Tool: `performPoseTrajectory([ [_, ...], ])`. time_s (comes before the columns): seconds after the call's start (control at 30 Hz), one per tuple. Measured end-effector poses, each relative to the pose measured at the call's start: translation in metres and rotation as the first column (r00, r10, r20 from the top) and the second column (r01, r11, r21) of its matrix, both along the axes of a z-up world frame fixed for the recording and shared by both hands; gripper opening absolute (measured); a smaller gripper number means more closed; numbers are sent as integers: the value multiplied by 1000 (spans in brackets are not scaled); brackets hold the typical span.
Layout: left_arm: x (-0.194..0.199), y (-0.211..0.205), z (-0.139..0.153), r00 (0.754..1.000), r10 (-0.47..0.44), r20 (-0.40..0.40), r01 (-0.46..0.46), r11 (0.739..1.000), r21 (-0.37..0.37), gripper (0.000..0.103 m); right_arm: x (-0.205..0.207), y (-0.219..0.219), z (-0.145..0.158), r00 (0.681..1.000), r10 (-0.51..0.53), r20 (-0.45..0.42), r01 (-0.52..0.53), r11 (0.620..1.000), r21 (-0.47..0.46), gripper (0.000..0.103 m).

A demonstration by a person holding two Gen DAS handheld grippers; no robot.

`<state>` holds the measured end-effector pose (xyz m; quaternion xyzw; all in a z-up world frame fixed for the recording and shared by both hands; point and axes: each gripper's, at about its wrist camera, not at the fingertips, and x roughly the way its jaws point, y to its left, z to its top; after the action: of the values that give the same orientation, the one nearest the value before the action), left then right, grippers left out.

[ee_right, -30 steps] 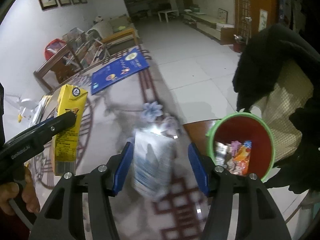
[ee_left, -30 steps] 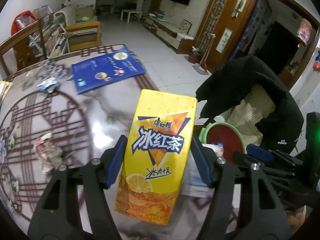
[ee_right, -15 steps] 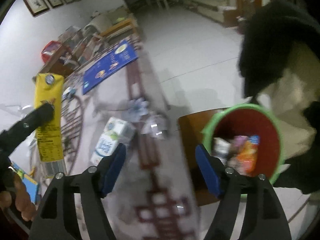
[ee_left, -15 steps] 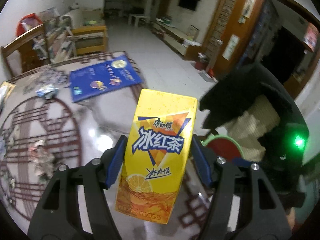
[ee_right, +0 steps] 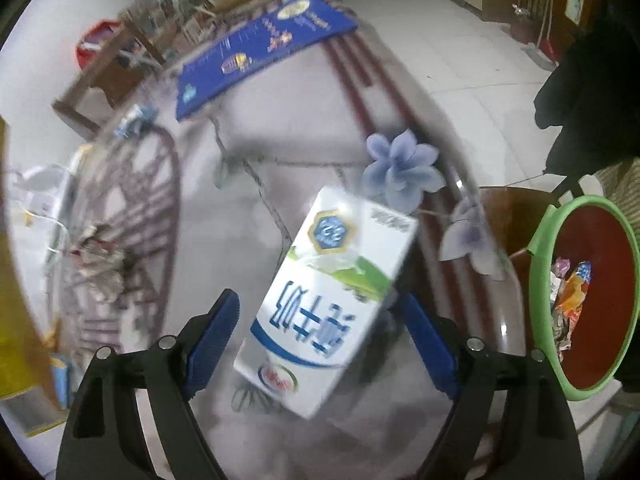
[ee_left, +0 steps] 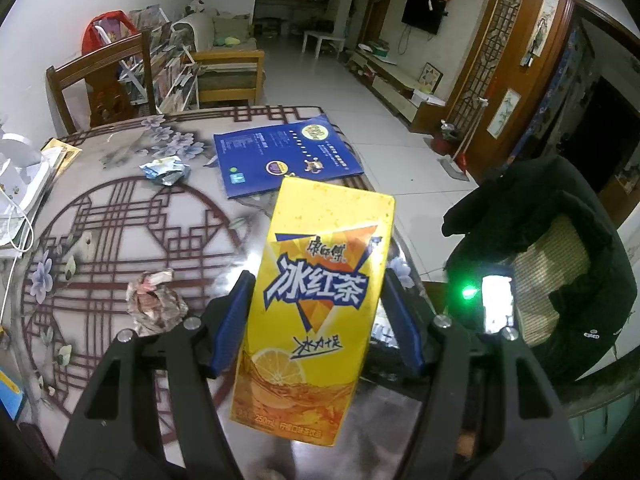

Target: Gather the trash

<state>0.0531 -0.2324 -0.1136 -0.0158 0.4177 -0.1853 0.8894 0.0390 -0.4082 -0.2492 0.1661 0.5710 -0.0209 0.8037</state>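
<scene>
My left gripper (ee_left: pixel 316 324) is shut on a yellow iced-tea carton (ee_left: pixel 316 300) and holds it upright above the table. My right gripper (ee_right: pixel 320 336) is open, its fingers on either side of a white milk carton (ee_right: pixel 328 300) that lies on the table; the fingers stand apart from it. A green-rimmed red trash bin (ee_right: pixel 540 280) with wrappers inside stands off the table's right edge. A crumpled wrapper (ee_left: pixel 154 304) and a blue-white wrapper (ee_left: pixel 166 168) lie on the table.
A blue booklet (ee_left: pixel 284 156) lies at the table's far side. A black jacket hangs over a chair (ee_left: pixel 560 260) on the right. White items and papers (ee_left: pixel 20 184) sit at the table's left edge. A wooden chair (ee_left: pixel 104 84) stands behind the table.
My right gripper has swung left and down over the milk carton, which now lies between its fingers. My left gripper still holds the yellow carton and has drawn back from the bin.
</scene>
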Motion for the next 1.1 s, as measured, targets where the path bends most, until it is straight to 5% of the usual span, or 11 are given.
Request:
performPoseTrajectory([
  [0.13, 6, 10, -2, 1000, -7, -4, 7, 1000, -3, 62, 3, 7, -9, 1000, -14, -9, 14, 998, -63, 70],
  [0.27, 10, 15, -10, 999, -25, -32, 25, 1000, -9, 62, 0, 0, -4, 1000, -3, 8, 4, 1000, -25, 58],
  [0.4, 8, 6, -18, 997, -61, -57, 59, 998, -20, 62, -18, -21, 21, 996, -23, 81, 18, 998, 53, 57],
  [0.6, -2, -43, -32, 977, -185, -107, 181, 982, -51, 62, -68, -91, 60, 981, -118, 155, 116, 993, 19, 58],
  [0.87, -31, -165, -46, 884, -442, -151, 429, 897, -108, 61, -138, -219, 58, 935, -338, 109, 342, 939, -23, 58],
  [1.1, -51, -258, -49, 808, -575, -131, 564, 818, -111, 61, -161, -268, 51, 922, -370, 109, 378, 924, -58, 60],
])
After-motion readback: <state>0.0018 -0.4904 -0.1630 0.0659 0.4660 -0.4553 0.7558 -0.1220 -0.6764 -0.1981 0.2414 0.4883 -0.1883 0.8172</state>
